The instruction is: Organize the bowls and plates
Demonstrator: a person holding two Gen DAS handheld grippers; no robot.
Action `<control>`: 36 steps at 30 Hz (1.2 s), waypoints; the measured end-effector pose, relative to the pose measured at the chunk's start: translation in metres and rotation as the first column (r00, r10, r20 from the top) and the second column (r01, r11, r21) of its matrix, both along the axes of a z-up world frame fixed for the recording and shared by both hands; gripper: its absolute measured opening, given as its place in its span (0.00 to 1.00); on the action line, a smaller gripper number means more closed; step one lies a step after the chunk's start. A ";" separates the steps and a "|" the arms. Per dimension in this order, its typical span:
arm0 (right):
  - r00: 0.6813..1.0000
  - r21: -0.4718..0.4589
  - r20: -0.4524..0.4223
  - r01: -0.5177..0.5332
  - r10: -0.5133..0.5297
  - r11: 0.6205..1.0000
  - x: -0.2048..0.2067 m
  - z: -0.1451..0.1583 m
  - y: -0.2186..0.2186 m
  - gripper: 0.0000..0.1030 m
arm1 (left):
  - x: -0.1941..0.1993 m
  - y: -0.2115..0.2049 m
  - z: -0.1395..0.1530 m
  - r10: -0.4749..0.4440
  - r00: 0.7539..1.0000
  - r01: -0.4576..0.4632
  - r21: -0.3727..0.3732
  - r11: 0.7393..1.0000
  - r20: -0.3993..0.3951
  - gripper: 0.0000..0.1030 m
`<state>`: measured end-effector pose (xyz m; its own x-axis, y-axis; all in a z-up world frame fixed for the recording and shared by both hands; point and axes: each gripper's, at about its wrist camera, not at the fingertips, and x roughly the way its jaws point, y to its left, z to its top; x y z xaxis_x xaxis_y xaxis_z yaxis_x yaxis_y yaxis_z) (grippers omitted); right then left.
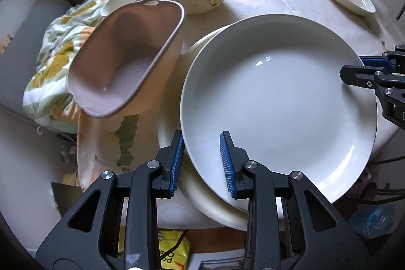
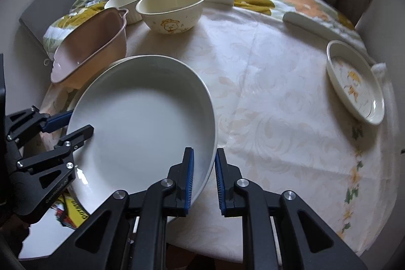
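Observation:
A large white plate (image 1: 278,98) is gripped from two sides. My left gripper (image 1: 202,163) is shut on its near rim, one finger inside and one outside. The right gripper (image 2: 204,177) is shut on the opposite rim (image 2: 210,158) and shows at the right edge of the left wrist view (image 1: 354,71). The plate (image 2: 141,123) sits tilted over a second, cream plate (image 1: 215,206) on the table. Whether the two plates touch is hidden. A pink rectangular dish (image 1: 121,60) stands just left of them.
A cream bowl with a cartoon figure (image 2: 172,9) and a ribbed ramekin (image 2: 129,1) stand at the back left. A small oval dish with a yellow pattern (image 2: 354,82) sits far right, a long white dish (image 2: 308,22) behind it. The round table's edge (image 2: 367,194) curves nearby.

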<state>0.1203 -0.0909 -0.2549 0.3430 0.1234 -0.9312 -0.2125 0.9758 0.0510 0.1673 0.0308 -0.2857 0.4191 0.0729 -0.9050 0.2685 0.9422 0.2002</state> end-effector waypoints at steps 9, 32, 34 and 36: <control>1.000 0.002 0.003 0.013 -0.013 1.000 -0.002 0.001 0.000 0.15 | -0.008 -0.008 0.002 -0.013 1.000 0.011 0.066 0.998 0.029 0.25; 1.000 0.048 0.013 0.005 -0.005 0.999 -0.003 0.004 0.000 0.15 | -0.008 -0.008 0.004 0.039 0.998 -0.043 0.096 0.994 0.041 0.26; 1.000 0.060 0.013 -0.003 0.002 0.998 -0.003 0.004 -0.003 0.15 | -0.007 -0.012 0.002 0.046 0.998 -0.051 0.127 0.991 0.042 0.27; 1.000 0.080 0.013 -0.010 0.009 0.997 -0.004 0.004 -0.007 0.15 | -0.006 -0.017 -0.001 0.050 0.998 -0.055 0.150 0.987 0.038 0.34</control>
